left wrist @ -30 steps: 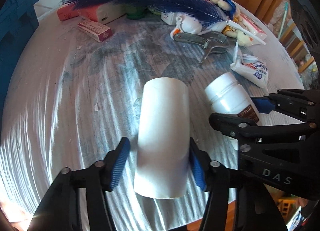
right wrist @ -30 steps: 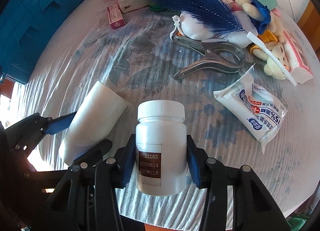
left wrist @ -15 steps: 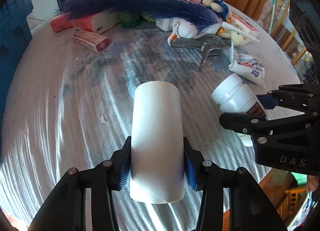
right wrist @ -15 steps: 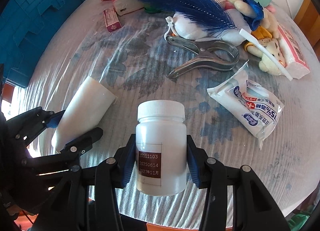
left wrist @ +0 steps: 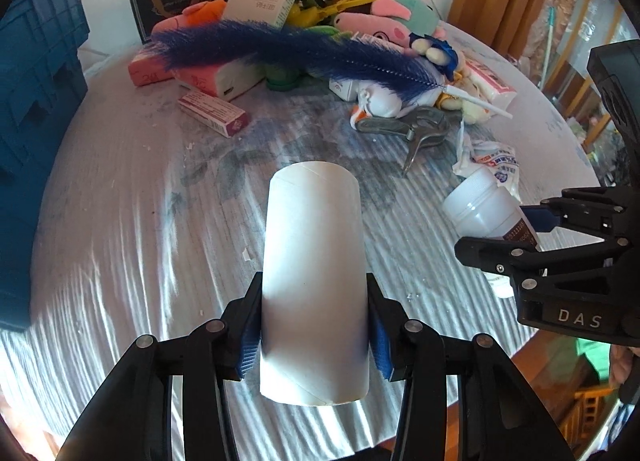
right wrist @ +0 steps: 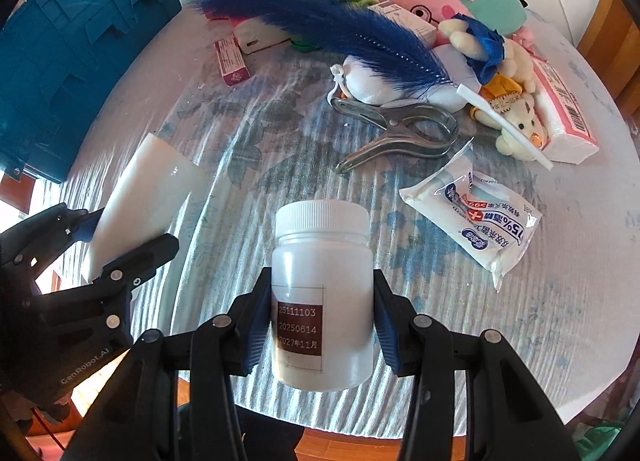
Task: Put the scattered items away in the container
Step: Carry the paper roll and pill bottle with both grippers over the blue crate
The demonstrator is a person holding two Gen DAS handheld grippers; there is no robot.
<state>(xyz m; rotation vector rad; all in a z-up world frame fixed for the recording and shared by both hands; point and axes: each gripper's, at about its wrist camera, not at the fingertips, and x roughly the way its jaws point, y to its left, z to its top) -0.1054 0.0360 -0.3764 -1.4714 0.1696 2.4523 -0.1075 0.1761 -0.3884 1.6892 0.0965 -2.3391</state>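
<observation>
Transport step: left gripper (left wrist: 314, 335) clamps the white tube (left wrist: 314, 281); right gripper (right wrist: 322, 335) clamps the pill bottle (right wrist: 322, 297). Next, carry both to the blue crate (right wrist: 76, 49) at the table's left edge and release.

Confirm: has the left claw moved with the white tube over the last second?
Yes. The left claw, shut on the white tube, has risen and pulled back: the metal clip and the blue crate show smaller and more table is visible.

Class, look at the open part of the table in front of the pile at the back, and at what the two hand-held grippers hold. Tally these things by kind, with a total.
White tube: 1
White bottle: 1
Metal clamp: 1
Wipes packet: 1
Small pink box: 1
Blue feather: 1
Total: 6
</observation>
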